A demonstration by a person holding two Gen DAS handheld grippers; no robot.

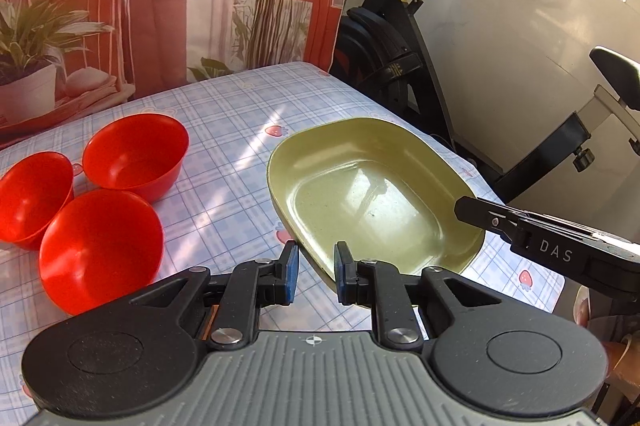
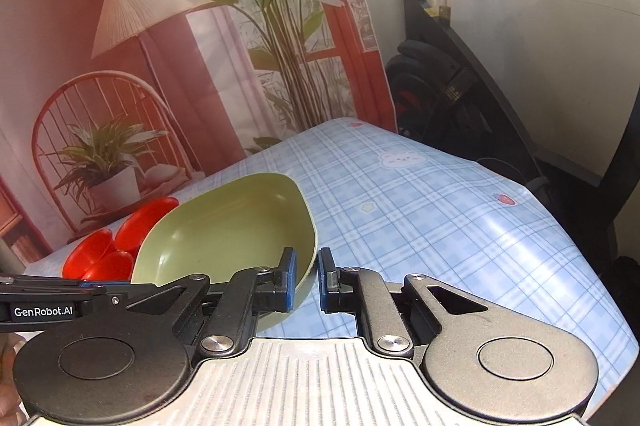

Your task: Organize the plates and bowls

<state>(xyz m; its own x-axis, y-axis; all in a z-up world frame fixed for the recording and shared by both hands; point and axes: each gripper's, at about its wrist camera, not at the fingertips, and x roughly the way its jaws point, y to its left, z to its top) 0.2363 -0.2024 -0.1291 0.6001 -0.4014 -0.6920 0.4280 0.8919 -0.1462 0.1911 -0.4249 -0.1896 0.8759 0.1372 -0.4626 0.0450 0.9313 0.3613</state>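
A pale green oblong dish (image 1: 372, 194) is held at two places on its rim, just above the checked tablecloth (image 1: 224, 130). My left gripper (image 1: 316, 268) is shut on the near corner of the rim, which runs between its blue pads. My right gripper (image 2: 308, 278) is shut on the dish (image 2: 224, 226), one finger inside the wall and one outside. In the left wrist view the right gripper (image 1: 472, 212) reaches in from the right. In the right wrist view the left gripper (image 2: 94, 284) enters at the left. Three red bowls (image 1: 136, 150) (image 1: 32, 198) (image 1: 100, 246) stand close together left of the dish.
The red bowls (image 2: 116, 246) show behind the dish in the right wrist view. An exercise bike (image 1: 400, 58) stands past the table's right edge. A printed backdrop (image 1: 120, 6) hangs behind the table. Bare tablecloth (image 2: 440, 210) lies to the right of the dish.
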